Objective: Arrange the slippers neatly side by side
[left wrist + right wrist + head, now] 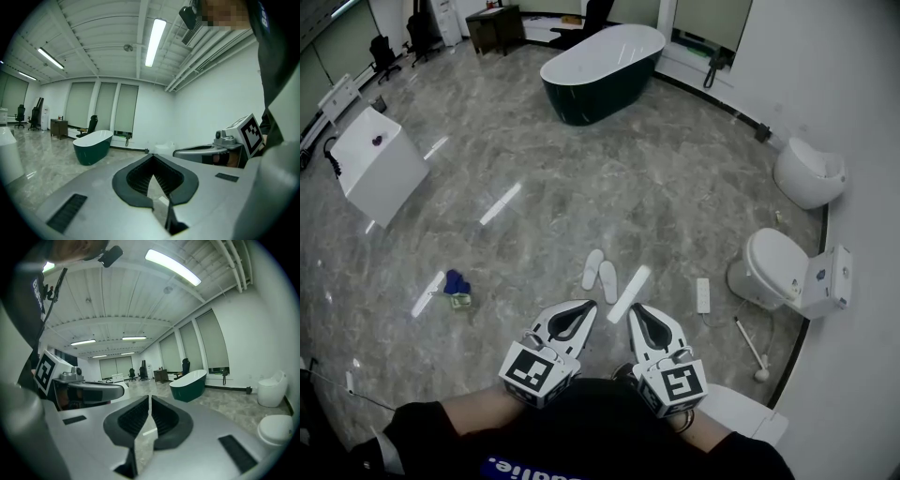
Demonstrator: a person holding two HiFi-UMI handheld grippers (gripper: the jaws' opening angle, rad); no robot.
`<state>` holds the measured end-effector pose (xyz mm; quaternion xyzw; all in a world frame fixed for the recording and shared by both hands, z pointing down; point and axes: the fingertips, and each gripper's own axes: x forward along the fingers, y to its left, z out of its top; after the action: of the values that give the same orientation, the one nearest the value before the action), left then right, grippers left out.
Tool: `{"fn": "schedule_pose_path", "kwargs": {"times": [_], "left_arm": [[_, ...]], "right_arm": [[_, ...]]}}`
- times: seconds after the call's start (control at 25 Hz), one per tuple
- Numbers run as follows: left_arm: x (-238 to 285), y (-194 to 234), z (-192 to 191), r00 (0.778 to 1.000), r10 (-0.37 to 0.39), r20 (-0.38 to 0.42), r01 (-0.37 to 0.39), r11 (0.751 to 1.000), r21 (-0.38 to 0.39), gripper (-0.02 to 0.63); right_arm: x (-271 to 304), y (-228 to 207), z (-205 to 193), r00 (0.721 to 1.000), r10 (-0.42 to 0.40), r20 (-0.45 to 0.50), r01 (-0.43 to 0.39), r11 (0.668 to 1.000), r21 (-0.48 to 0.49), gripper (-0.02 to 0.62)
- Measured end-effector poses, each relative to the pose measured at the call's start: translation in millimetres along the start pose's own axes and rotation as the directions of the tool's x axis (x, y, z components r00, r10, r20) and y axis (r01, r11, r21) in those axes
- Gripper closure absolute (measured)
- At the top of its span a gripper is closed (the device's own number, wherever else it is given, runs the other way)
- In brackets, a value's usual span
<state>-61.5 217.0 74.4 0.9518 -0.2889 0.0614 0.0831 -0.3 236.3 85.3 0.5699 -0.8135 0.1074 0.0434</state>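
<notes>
Far back on the grey floor (675, 187): dark green bathtub (602, 58). At right, by the wall: white toilet (769, 267). Close to the body, side by side: left gripper (589, 305) and right gripper (635, 307), jaws of both closed tip to tip, holding nothing. Just ahead, lying together on the floor: white slippers (607, 281).

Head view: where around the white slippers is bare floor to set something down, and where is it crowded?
Bare floor stretches between the slippers and the bathtub, and left toward the blue cloth. Crowded to the right: white block, toilet and white stick.
</notes>
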Motion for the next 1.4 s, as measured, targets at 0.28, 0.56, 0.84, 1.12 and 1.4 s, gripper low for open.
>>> {"fn": "schedule_pose_path", "kwargs": {"times": [0.28,0.56,0.84,1.12,1.4], "left_arm": [[26.5,-10.4,0.3,0.994,0.107,-0.003,-0.107,0.994,0.005,0.604],[40.2,-6.1,-6.6,0.985,0.172,-0.008,-0.172,0.985,-0.022,0.604],[55.6,41.2,-5.2,0.981,0.190,0.028,-0.188,0.981,-0.052,0.604],[95.9,140.2,-3.8,0.993,0.114,0.031,-0.112,0.992,-0.058,0.604],[149.4,250.7,3.8,1.000,0.006,0.018,-0.006,0.999,-0.048,0.604]], "right_arm": [[-4.4,-32.0,-9.6,0.997,0.073,-0.029,-0.073,0.997,0.007,0.552],[-5.8,-56.7,-26.7,0.991,0.107,-0.083,-0.103,0.994,0.044,0.535],[26.7,-77.2,-37.6,0.990,0.070,-0.121,-0.065,0.997,0.045,0.535],[121.3,-85.3,-42.5,0.983,0.005,-0.185,0.007,0.998,0.063,0.535],[233.7,-98.0,-46.4,0.962,-0.083,-0.259,0.110,0.990,0.091,0.508]]}}
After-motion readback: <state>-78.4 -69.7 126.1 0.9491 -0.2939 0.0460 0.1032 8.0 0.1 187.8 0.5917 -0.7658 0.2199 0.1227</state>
